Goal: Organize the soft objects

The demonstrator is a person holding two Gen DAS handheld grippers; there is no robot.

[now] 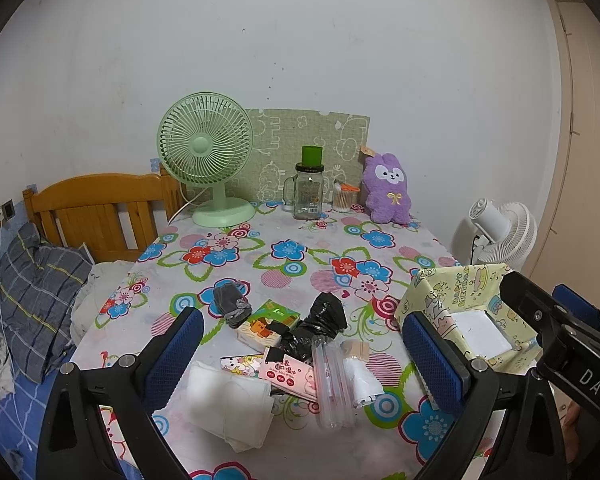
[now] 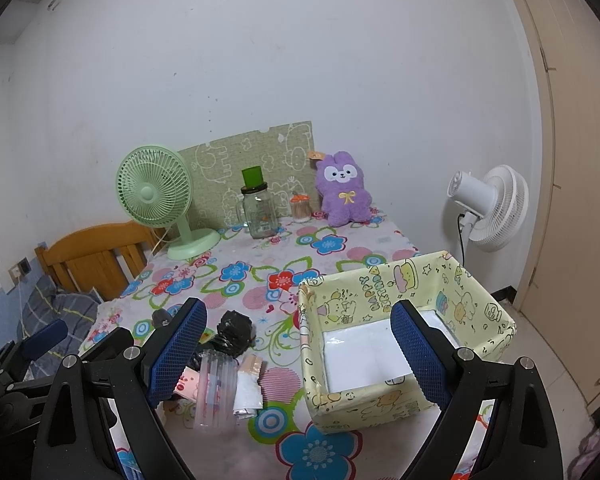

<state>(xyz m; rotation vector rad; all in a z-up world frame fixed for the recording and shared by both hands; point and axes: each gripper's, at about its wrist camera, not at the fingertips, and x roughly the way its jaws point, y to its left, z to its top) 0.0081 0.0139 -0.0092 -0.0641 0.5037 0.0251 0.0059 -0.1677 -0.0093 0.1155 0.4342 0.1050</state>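
Observation:
A heap of small things lies on the flowered tablecloth [image 1: 284, 248]: a grey sock [image 1: 232, 305], a crumpled black bag [image 1: 316, 326], a folded white cloth [image 1: 230, 402], a green tissue pack [image 1: 268, 322], a clear tube case [image 1: 334, 384] and a pink packet [image 1: 290, 374]. My left gripper [image 1: 304, 356] hovers open above this heap, holding nothing. The yellow cartoon-print box [image 2: 404, 292] stands at the right with a white floor inside. My right gripper [image 2: 300, 346] hangs open over the box's left wall, nothing between its fingers. A purple plush rabbit [image 2: 342, 190] leans at the back.
At the table's back stand a green desk fan [image 1: 206, 158], a glass jar with a green lid [image 1: 309, 188] and a cotton-swab pot [image 1: 343, 198]. A white floor fan [image 2: 488, 208] stands right of the table. A wooden bed headboard [image 1: 96, 208] and plaid pillow [image 1: 36, 296] lie left.

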